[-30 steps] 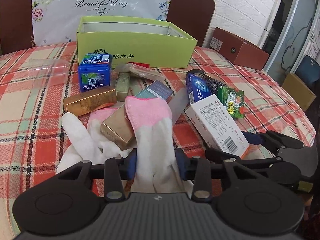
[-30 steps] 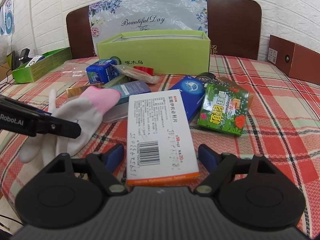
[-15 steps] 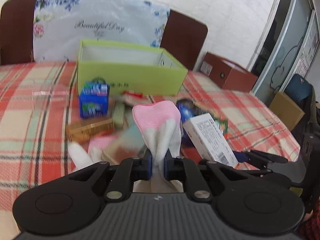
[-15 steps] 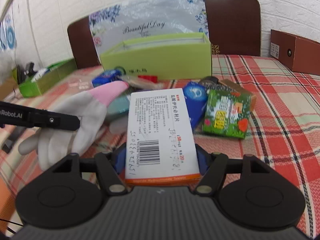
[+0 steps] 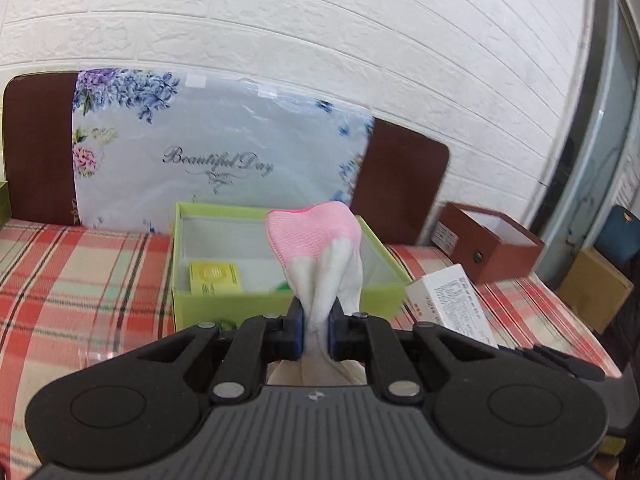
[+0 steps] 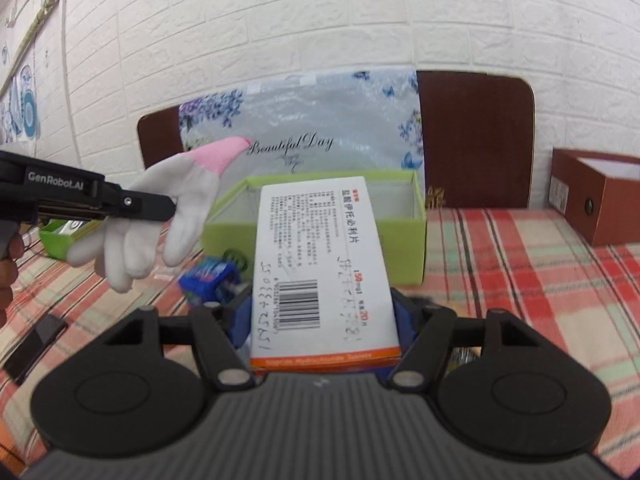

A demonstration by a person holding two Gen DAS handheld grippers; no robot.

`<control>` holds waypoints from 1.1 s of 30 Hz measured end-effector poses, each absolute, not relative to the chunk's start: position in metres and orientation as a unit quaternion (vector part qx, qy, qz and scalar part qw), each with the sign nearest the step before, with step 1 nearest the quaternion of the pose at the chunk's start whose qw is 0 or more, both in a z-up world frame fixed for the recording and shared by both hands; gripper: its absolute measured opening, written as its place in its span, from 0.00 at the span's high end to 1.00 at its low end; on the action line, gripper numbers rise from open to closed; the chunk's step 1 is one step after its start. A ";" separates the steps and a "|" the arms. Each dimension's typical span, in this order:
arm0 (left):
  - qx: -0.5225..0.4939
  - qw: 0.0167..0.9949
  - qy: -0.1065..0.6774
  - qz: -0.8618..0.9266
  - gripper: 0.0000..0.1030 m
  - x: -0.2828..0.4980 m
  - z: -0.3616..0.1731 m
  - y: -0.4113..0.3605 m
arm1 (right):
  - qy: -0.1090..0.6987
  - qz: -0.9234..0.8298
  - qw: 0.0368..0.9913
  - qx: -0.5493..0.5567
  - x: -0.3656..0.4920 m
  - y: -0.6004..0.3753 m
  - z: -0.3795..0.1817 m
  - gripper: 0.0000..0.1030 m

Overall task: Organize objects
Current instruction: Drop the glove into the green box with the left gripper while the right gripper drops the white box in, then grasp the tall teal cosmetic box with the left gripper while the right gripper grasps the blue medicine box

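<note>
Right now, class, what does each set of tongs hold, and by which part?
The left tongs pinch the white glove across its palm, below the pink cuff. The right tongs clamp the white medicine box by its long sides, near the barcode end.

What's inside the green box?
Inside the green box lies a yellow packet and a bit of something green. The held glove hides part of the inside.

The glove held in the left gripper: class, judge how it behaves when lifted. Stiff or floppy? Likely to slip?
Probably floppy: in the right wrist view the glove sags, its fingers drooping below the left gripper. Likely light, since a narrow pinch carries it clear of the table. Slipping seems unlikely, as the fabric bunches between the shut pads.
</note>
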State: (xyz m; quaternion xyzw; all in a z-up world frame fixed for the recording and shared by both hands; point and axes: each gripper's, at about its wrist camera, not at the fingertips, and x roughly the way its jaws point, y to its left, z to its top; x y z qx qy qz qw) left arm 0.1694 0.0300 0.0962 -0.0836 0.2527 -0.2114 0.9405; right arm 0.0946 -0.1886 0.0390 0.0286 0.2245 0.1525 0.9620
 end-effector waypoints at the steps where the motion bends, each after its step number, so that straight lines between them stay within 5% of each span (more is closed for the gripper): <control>1: -0.095 0.941 0.250 -0.207 0.90 0.181 0.099 0.030 | 0.221 0.150 0.963 0.028 0.106 -0.188 0.042 0.35; 18: -0.089 0.941 0.283 -0.162 0.89 0.315 0.056 -0.009 | 0.241 0.079 0.967 0.038 0.295 -0.174 0.034 0.35; 19: -0.088 0.943 0.280 -0.159 0.83 0.316 0.053 -0.010 | 0.248 0.080 0.965 0.036 0.301 -0.173 0.029 0.35; 21: -0.090 0.949 0.269 -0.136 0.45 0.313 0.051 -0.006 | 0.270 0.093 0.958 0.024 0.310 -0.169 0.021 0.34; 22: -0.093 0.953 0.264 -0.115 0.16 0.308 0.052 -0.003 | 0.279 0.101 0.955 0.011 0.311 -0.166 0.016 0.32; 24: -0.099 0.965 0.223 -0.095 0.12 0.294 0.059 0.005 | 0.264 0.097 0.960 -0.017 0.305 -0.165 0.012 0.10; 26: -0.096 0.968 0.205 -0.104 0.11 0.282 0.067 0.013 | 0.228 0.112 0.967 -0.026 0.287 -0.169 0.017 0.00; 33: -0.098 0.971 0.197 -0.090 0.11 0.226 0.079 0.019 | 0.147 0.105 0.983 0.030 0.213 -0.201 0.044 0.00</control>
